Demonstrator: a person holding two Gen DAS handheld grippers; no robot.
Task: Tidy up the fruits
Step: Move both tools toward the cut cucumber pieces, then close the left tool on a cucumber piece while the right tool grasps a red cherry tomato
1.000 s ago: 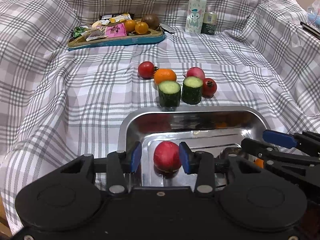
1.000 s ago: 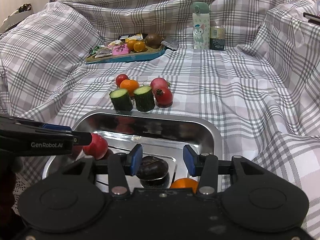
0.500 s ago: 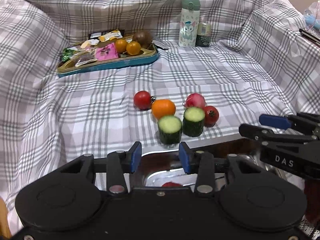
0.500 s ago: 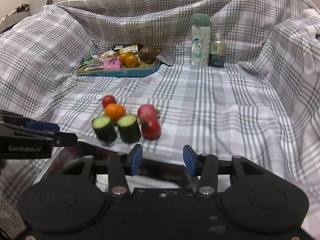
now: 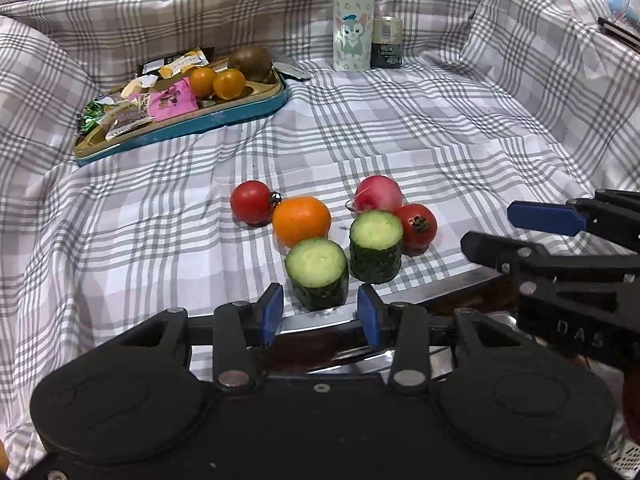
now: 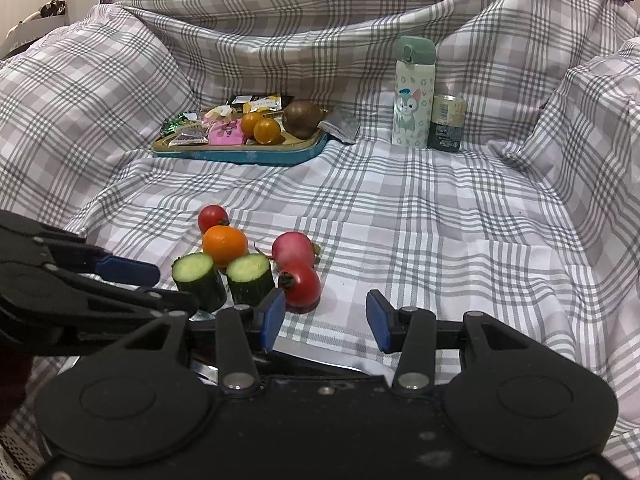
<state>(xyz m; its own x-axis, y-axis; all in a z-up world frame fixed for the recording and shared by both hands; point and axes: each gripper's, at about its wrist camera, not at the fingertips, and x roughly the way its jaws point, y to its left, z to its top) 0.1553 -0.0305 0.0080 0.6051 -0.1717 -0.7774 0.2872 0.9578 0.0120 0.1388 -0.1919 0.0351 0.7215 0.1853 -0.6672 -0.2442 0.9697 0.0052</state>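
Observation:
On the checked cloth lies a cluster of produce: two cucumber pieces [image 5: 318, 272] [image 5: 376, 250], an orange [image 5: 302, 220], two tomatoes [image 5: 252, 202] [image 5: 416, 226] and a pink-red round fruit [image 5: 378, 198]. My left gripper [image 5: 320, 314] is open and empty above the far rim of the steel tray [image 5: 400, 304], with the nearer cucumber piece just past its tips. My right gripper [image 6: 326, 318] is open and empty too, beside a tomato [image 6: 302, 286]. Each gripper shows at the edge of the other's view. The tray's inside is hidden.
A blue tray [image 5: 224, 120] with snack packets, two small oranges and a brown fruit sits at the back left. A cartoon bottle [image 5: 352, 28] and a dark can [image 5: 386, 42] stand at the back. Cloth folds rise on all sides.
Both grippers have moved forward out of the steel tray, where a red fruit and a dark fruit lay between their fingers. They now face the produce on the cloth.

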